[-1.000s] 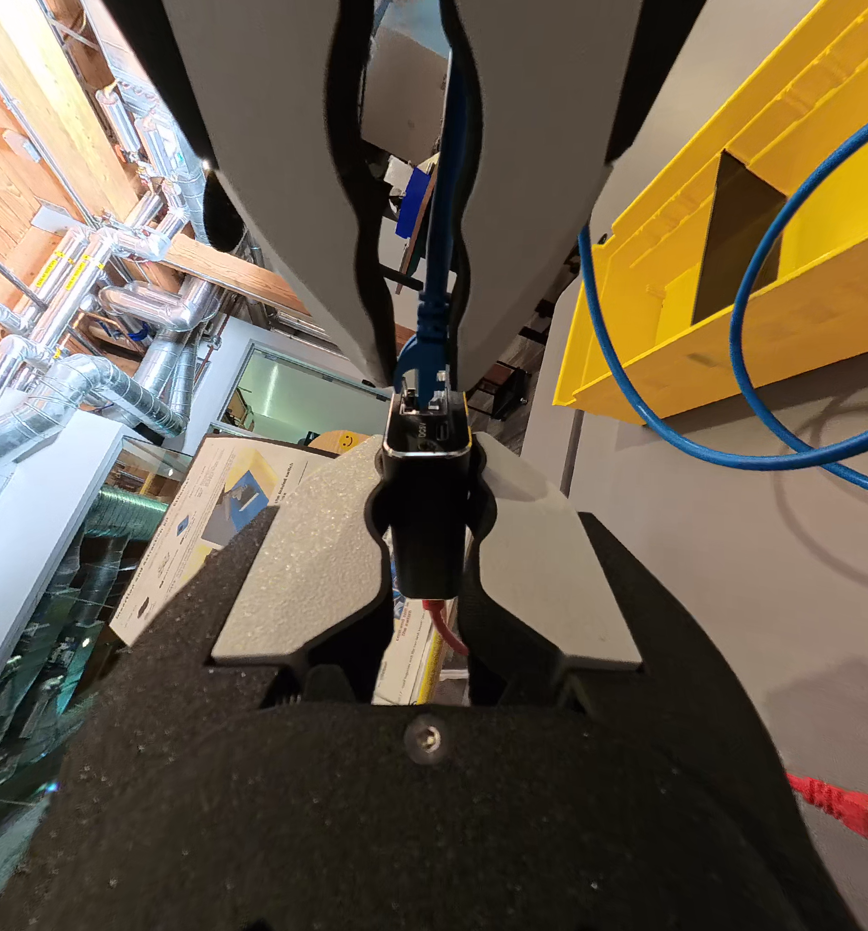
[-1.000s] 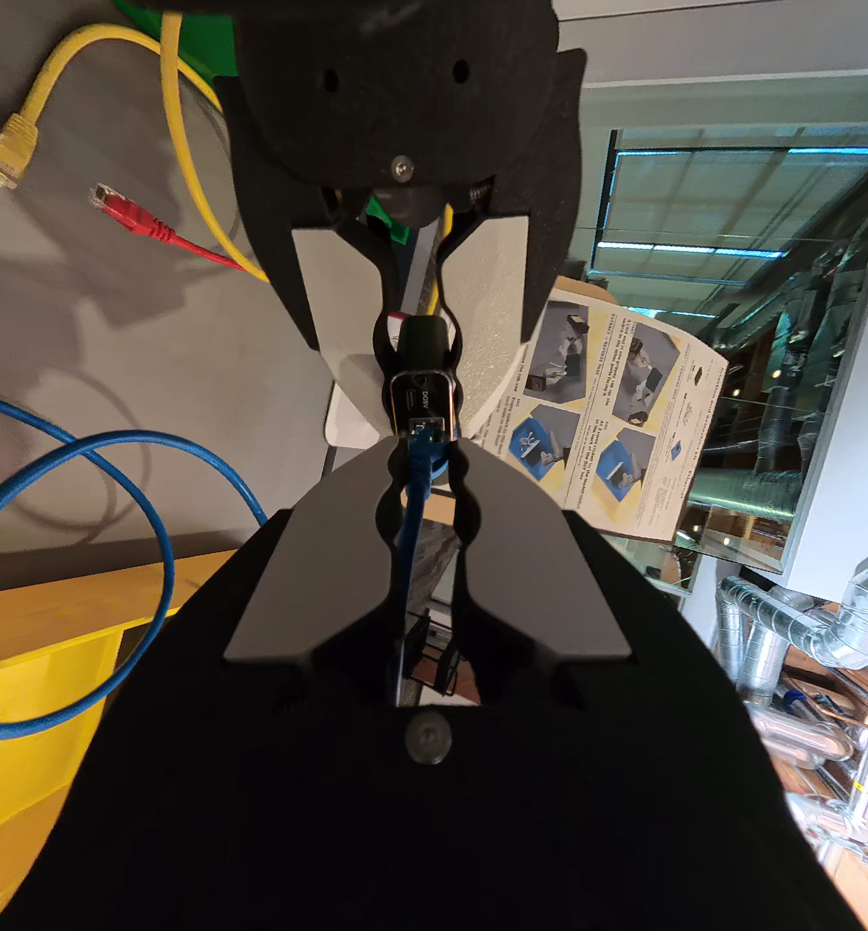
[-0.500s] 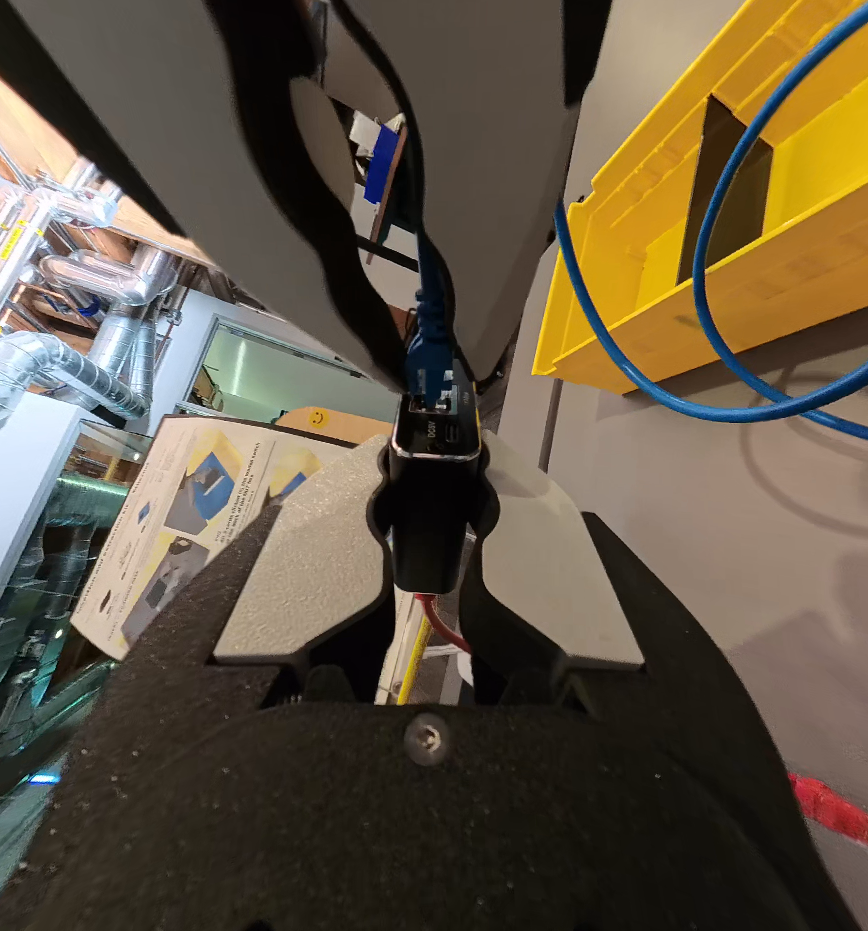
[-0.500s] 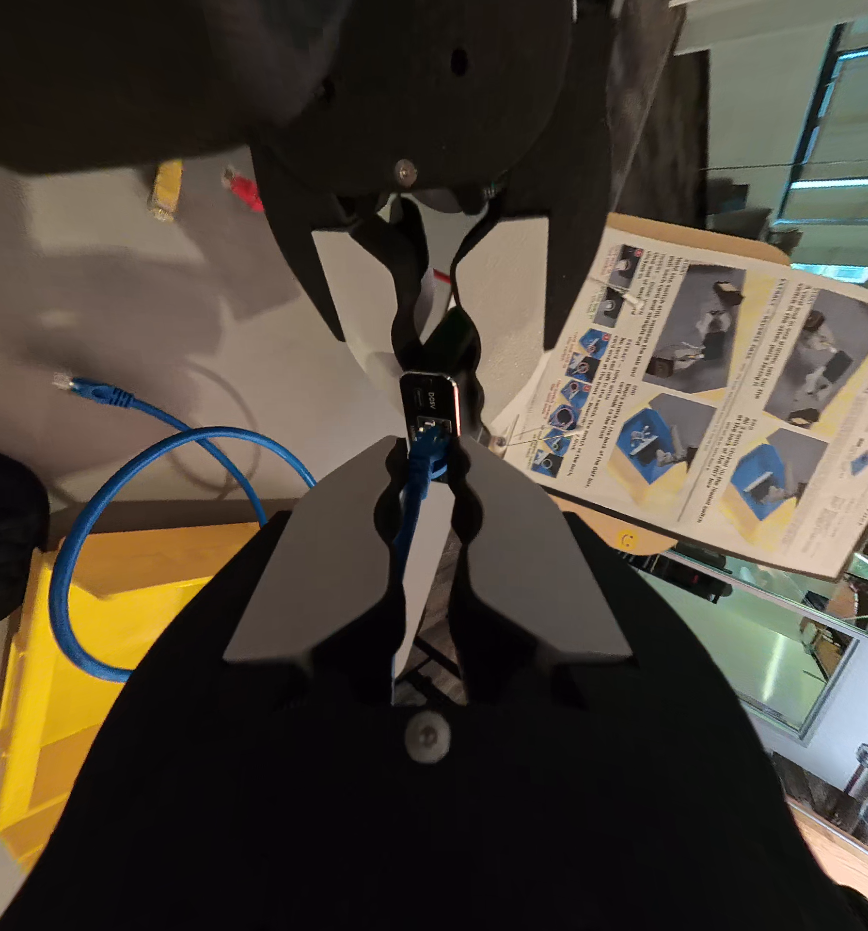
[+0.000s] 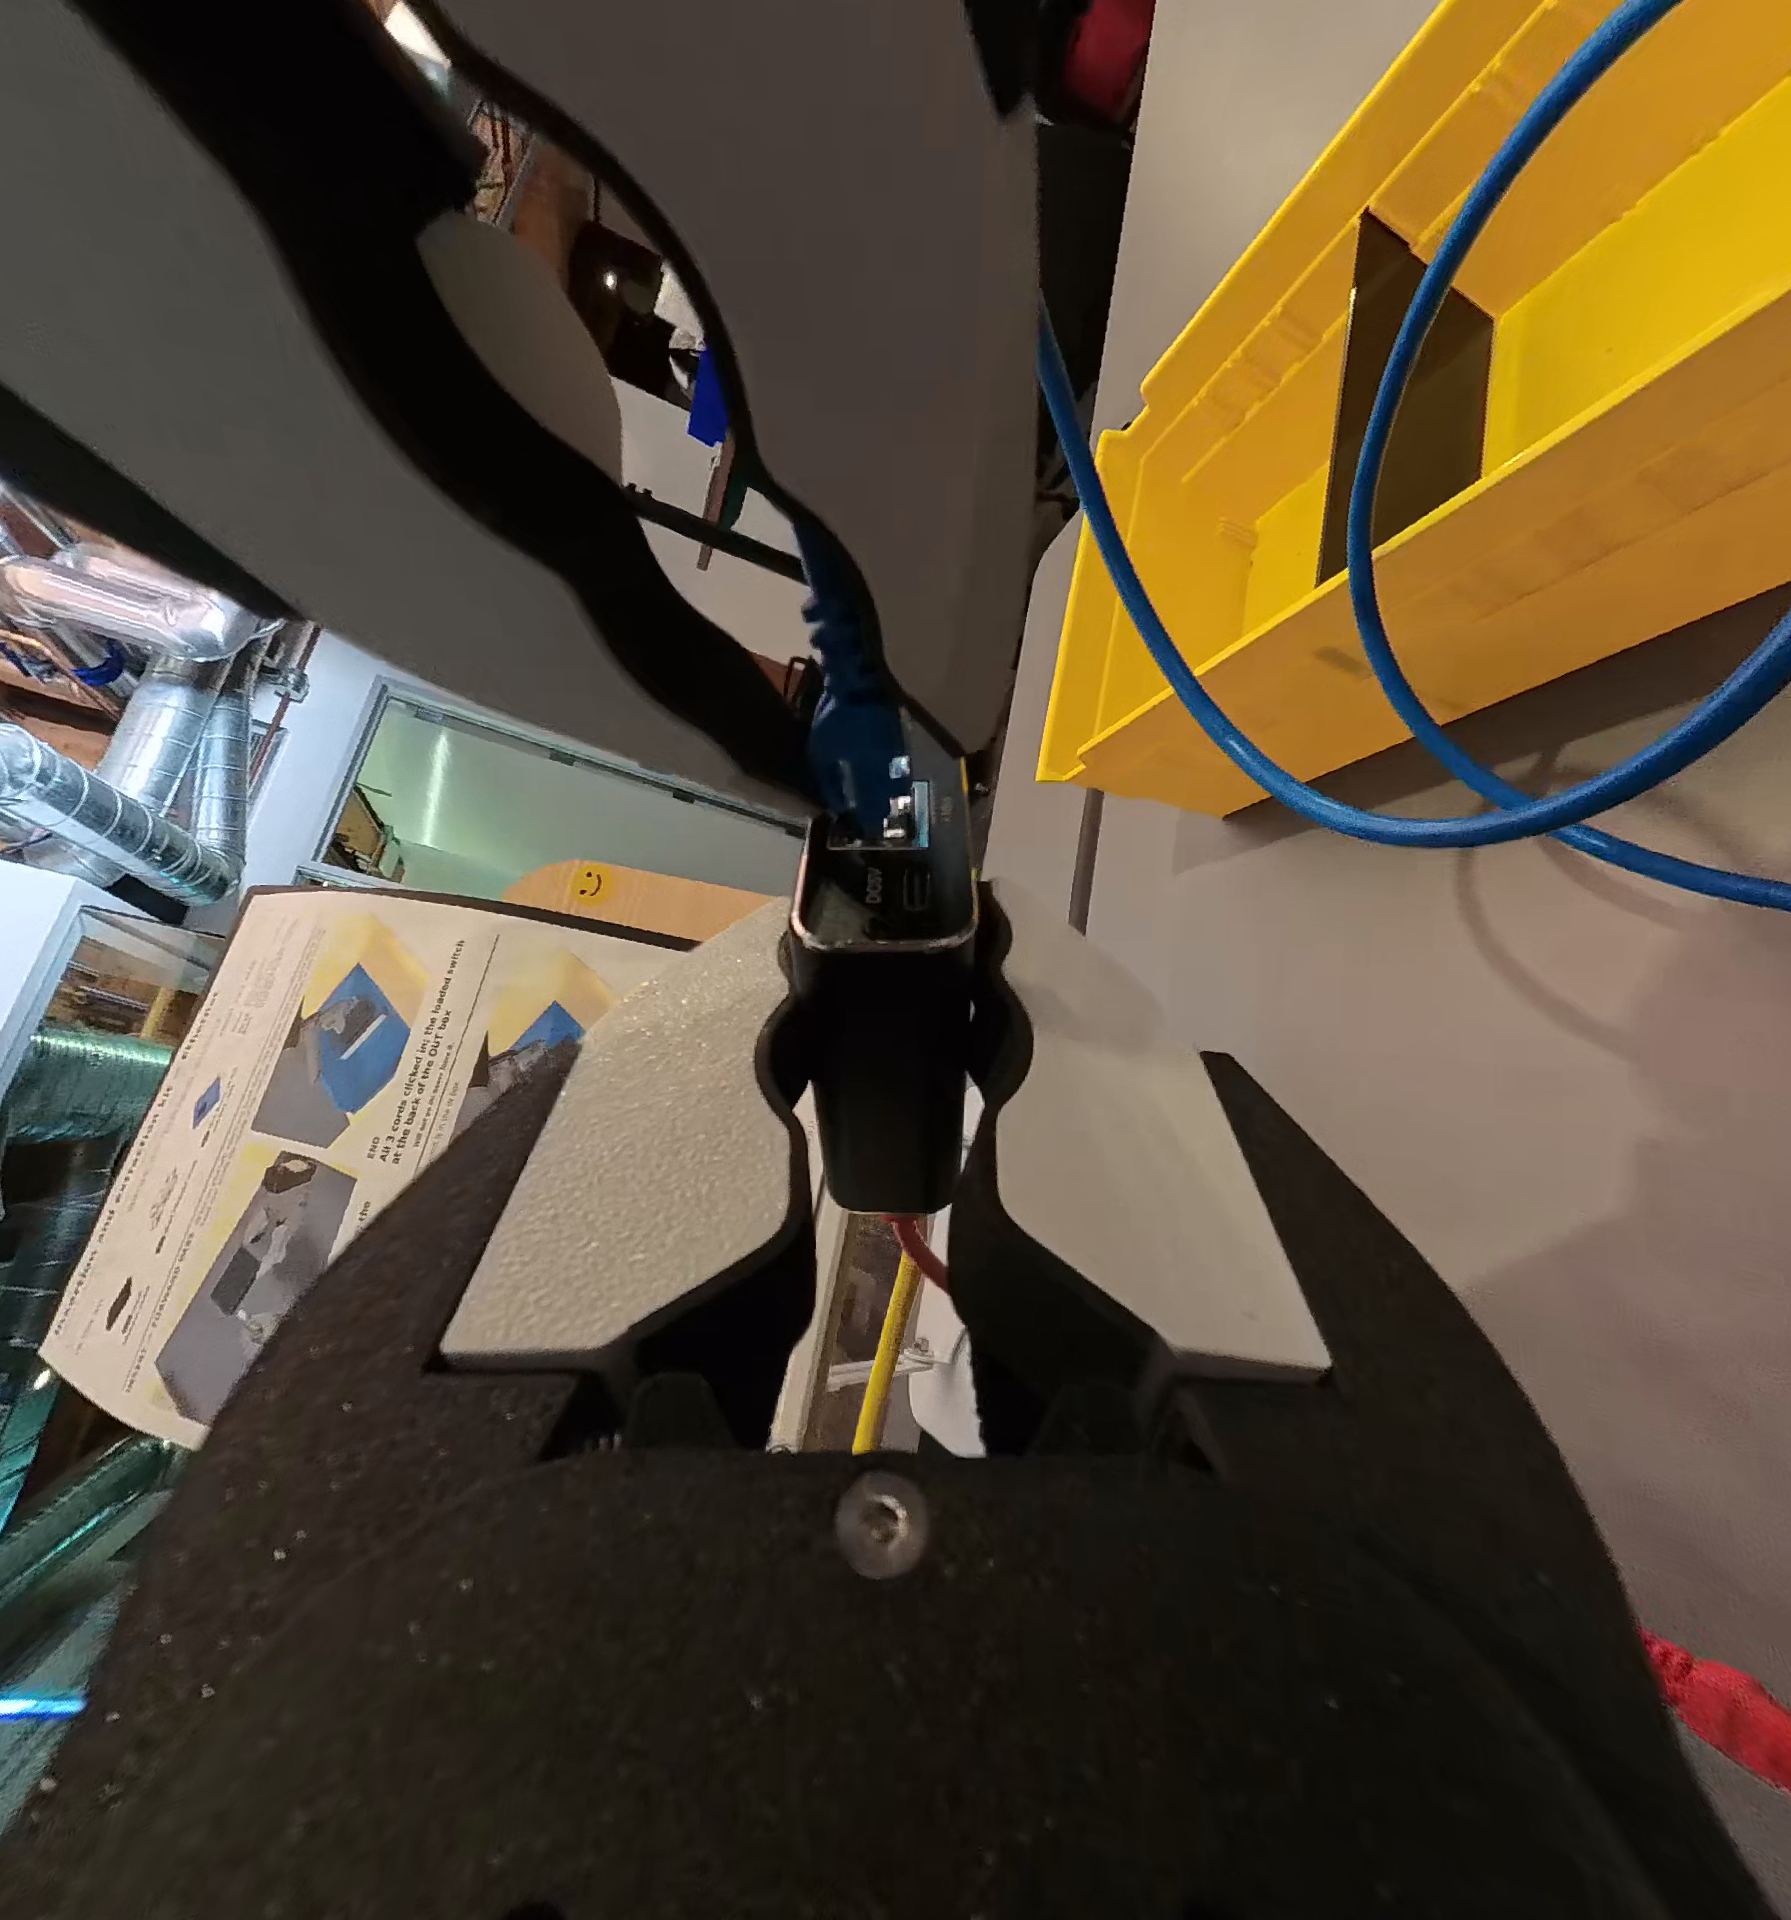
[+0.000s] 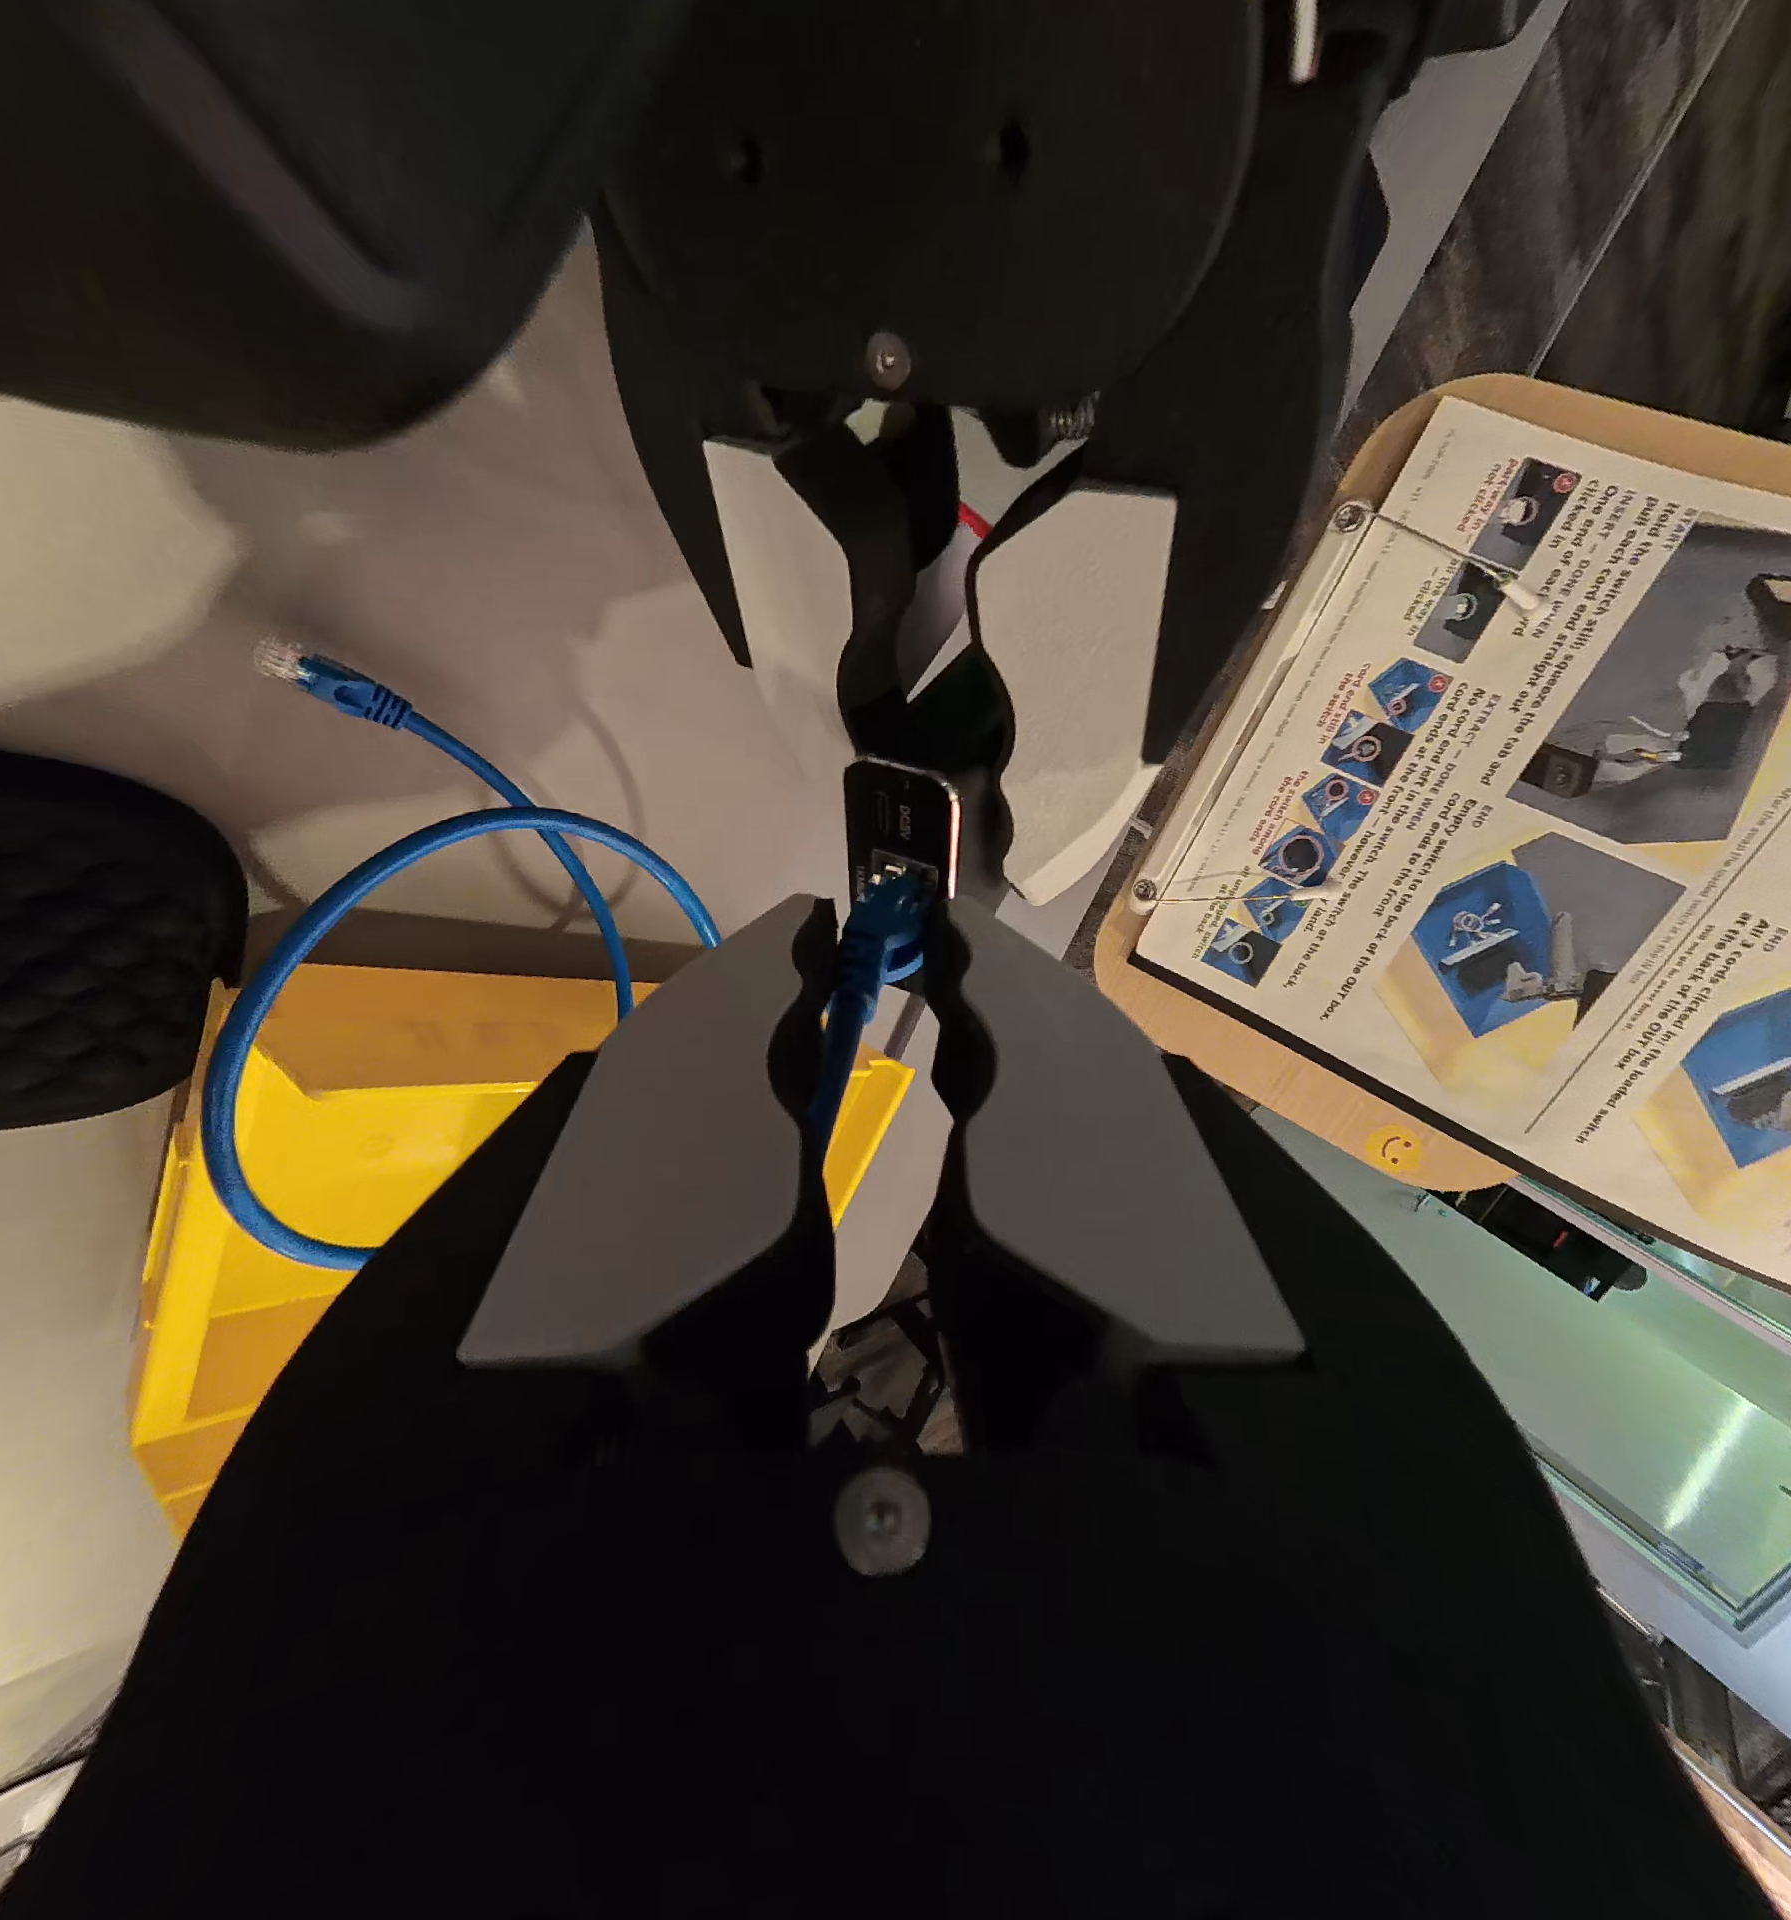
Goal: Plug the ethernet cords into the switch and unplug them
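My left gripper (image 5: 886, 935) is shut on a black switch (image 5: 886, 1039) and holds it up off the table, port face pointing away. My right gripper (image 6: 875, 925) faces it and is shut on the blue ethernet plug (image 6: 886, 904). The plug's tip sits at the port on the switch's (image 6: 901, 821) end face. In the left wrist view the plug (image 5: 855, 748) leans a little to one side at the port; I cannot tell how deep it sits. A red cord (image 5: 917, 1247) and a yellow cord (image 5: 886, 1340) show behind the switch.
The blue cable (image 6: 403, 852) loops over a yellow bin (image 6: 351, 1143) and its free plug (image 6: 340, 691) lies on the grey table. A red cord end (image 5: 1743, 1745) lies on the table. An instruction sheet on a board (image 6: 1545, 831) stands at the right. My right fingertips sit around 4 cm from my left ones.
Both grippers have swung together with the switch and plug, so the background has shifted. The blue plug stays at the port and now leans more. Both grasps hold.
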